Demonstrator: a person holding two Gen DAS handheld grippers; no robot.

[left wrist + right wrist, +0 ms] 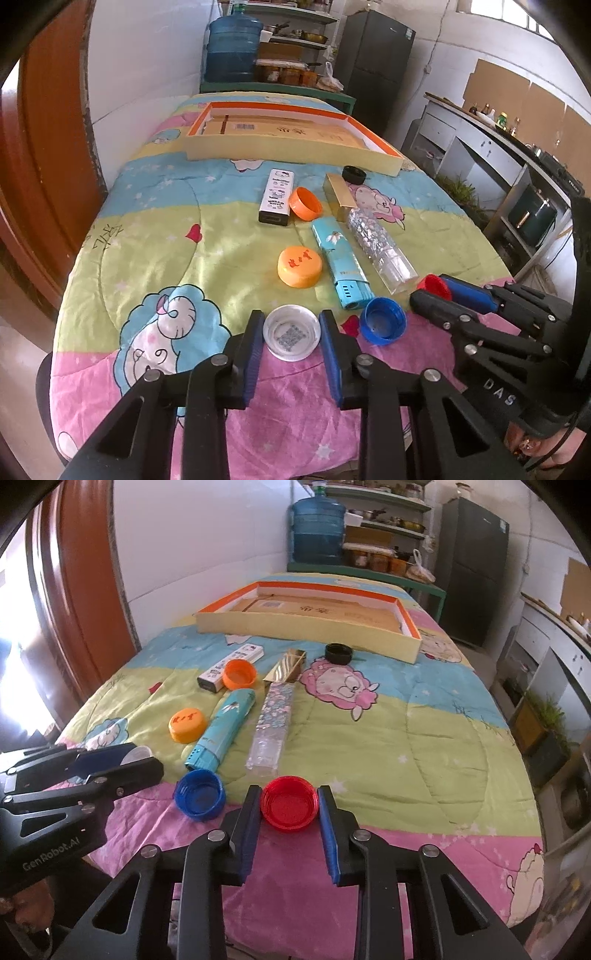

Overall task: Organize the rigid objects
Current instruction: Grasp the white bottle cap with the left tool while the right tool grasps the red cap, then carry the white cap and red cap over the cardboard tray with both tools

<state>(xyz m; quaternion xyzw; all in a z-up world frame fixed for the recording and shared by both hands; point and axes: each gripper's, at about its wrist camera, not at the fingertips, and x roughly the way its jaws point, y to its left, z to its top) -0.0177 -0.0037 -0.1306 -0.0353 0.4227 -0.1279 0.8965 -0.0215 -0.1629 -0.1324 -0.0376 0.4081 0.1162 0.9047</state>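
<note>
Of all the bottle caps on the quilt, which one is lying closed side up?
The flat orange cap with red characters on top. The other loose caps, the blue cap and the tilted orange cap, show their hollow insides.

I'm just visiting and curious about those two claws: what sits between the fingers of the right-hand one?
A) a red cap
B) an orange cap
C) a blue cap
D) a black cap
A: in the right wrist view the red cap sits between the right gripper fingers, which flank it closely; the blue cap lies off to the side.
</note>
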